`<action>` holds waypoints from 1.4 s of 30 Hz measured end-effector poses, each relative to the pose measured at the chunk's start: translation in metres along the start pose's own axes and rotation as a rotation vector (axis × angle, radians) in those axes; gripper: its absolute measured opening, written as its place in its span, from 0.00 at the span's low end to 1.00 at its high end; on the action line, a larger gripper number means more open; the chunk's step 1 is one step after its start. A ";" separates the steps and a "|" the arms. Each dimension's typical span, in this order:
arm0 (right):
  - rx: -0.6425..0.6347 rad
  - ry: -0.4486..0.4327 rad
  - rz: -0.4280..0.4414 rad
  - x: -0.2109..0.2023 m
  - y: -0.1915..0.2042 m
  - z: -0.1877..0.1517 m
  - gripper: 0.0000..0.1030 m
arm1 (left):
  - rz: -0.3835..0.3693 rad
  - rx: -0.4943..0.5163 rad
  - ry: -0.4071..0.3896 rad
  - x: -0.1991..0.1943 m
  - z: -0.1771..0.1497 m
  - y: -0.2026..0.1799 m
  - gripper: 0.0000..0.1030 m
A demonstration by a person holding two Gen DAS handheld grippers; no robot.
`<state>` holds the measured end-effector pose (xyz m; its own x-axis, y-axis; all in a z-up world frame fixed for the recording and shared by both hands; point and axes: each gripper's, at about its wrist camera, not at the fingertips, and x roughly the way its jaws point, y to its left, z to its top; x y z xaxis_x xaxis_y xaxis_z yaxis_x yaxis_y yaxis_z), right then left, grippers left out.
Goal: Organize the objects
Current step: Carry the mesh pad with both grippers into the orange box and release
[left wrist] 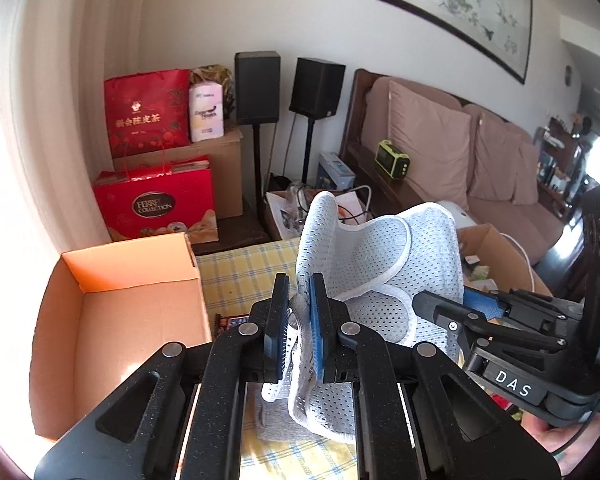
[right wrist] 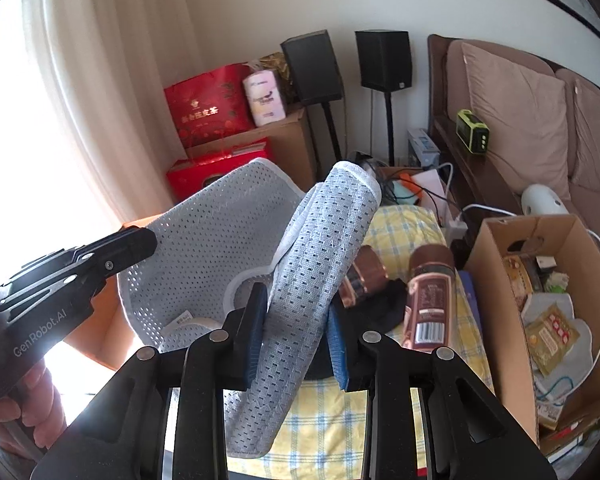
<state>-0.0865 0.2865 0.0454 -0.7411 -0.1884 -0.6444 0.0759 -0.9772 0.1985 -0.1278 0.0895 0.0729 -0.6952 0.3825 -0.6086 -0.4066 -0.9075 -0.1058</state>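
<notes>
A grey mesh garment with white trim (left wrist: pixel 384 256) hangs in the air between both grippers, above a yellow checked cloth (left wrist: pixel 240 272). My left gripper (left wrist: pixel 300 320) is shut on one edge of it. My right gripper (right wrist: pixel 296 336) is shut on a folded band of the same garment (right wrist: pixel 320 248). Each gripper shows in the other's view: the right one from the right side (left wrist: pixel 452 312), the left one from the left side (right wrist: pixel 112 256). An empty open cardboard box (left wrist: pixel 112 320) stands at the left. A brown jar (right wrist: pixel 430 292) and a copper tin (right wrist: pixel 360 276) lie on the cloth.
A second cardboard box (right wrist: pixel 496 300) holding packets and snacks stands at the right. Red gift boxes (left wrist: pixel 156 204), speakers on stands (left wrist: pixel 258 88) and a sofa with pink cushions (left wrist: pixel 496 156) lie beyond. Curtains (right wrist: pixel 112 80) hang at the left. A small packet (left wrist: pixel 232 322) lies beside the empty box.
</notes>
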 end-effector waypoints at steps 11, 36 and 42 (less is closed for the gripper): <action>-0.105 0.094 0.161 0.058 0.087 0.034 0.26 | 0.199 -0.131 -0.043 -0.025 -0.012 0.108 0.09; -0.268 0.340 0.021 0.234 0.169 0.019 0.32 | 0.429 -0.222 0.169 0.077 -0.072 0.210 0.09; -0.295 0.310 0.012 0.231 0.167 0.021 0.39 | 0.465 -0.201 0.232 0.083 -0.084 0.213 0.13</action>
<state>-0.2596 0.0816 -0.0548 -0.5065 -0.1763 -0.8441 0.3039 -0.9525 0.0165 -0.2220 -0.0864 -0.0659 -0.6162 -0.0938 -0.7819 0.0482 -0.9955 0.0814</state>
